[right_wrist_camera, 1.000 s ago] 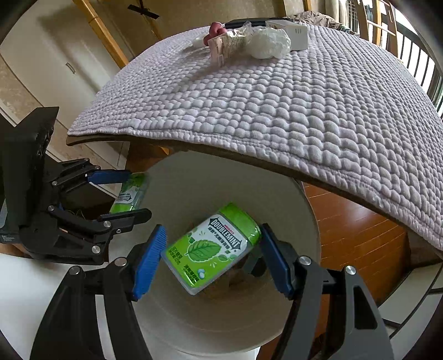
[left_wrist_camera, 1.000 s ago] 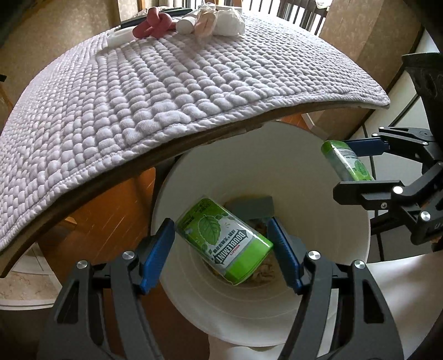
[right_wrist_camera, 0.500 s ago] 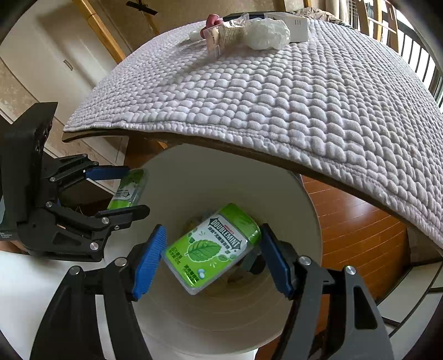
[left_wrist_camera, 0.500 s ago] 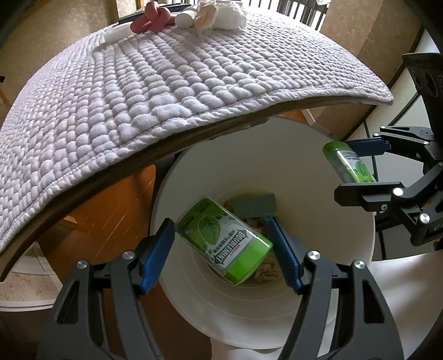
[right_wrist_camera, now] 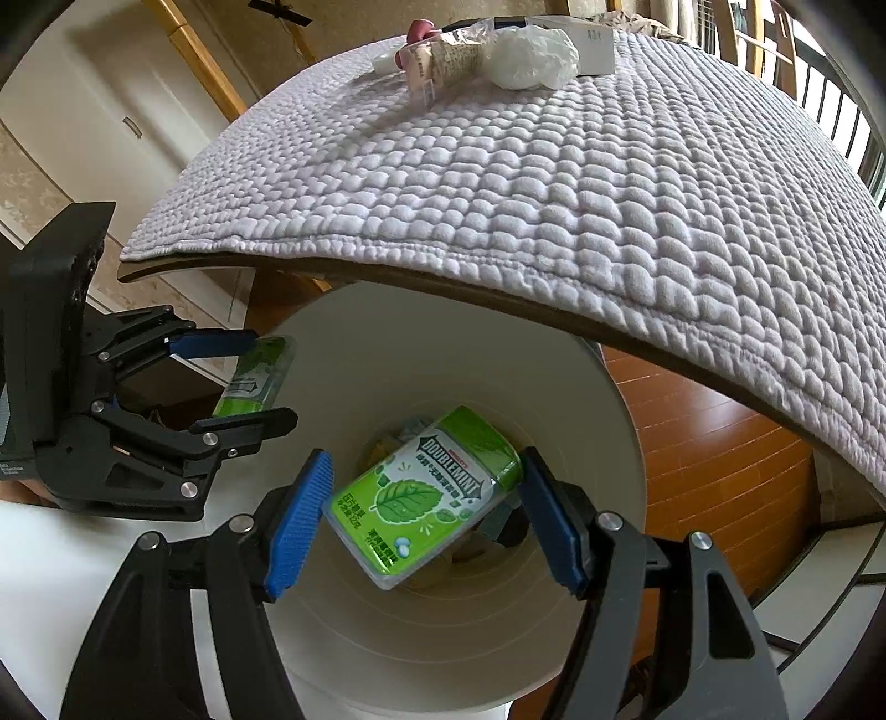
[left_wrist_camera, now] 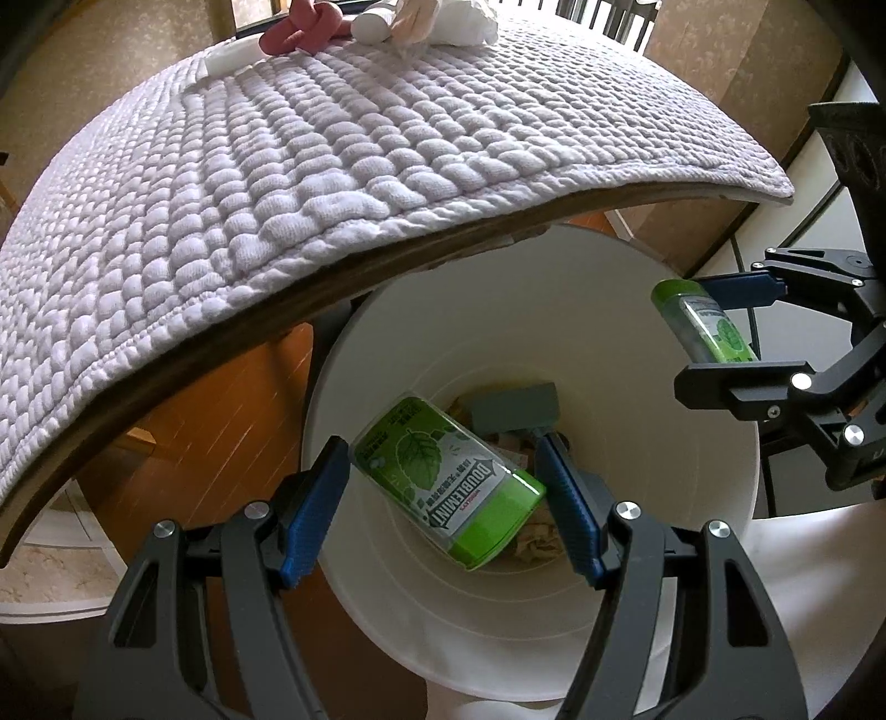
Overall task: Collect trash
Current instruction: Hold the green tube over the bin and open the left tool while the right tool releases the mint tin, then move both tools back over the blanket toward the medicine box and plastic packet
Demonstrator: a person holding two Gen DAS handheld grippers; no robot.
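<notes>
Two green Doublemint containers are in hand, one per gripper, both over the white bin. I hold the left gripper (left_wrist_camera: 443,487) clamped on the left container (left_wrist_camera: 448,487), low centre of the left view, directly above the bin (left_wrist_camera: 637,626) opening. The right gripper (right_wrist_camera: 426,515) is clamped on the right container (right_wrist_camera: 426,498), low centre of the right view, also above the opening. The bin already holds some trash at the bottom, including a grey piece (left_wrist_camera: 515,407).

Risks from here:
- Each container sits diagonally between the pads. On release it may tumble, strike the bin wall and bounce; I judge the deep bin makes escape unlikely.
- The right gripper, seen at the right edge of the left view, sits close to the bin rim. Releasing there could drop the container on the rim or outside.
- The two grippers are near each other; opening both together may bring the fingers into contact.
- The table edge overhangs the bin at the top, so lifting straight up could snag the mat (left_wrist_camera: 332,166).

More trash (right_wrist_camera: 498,44) lies at the far side of the mat.
</notes>
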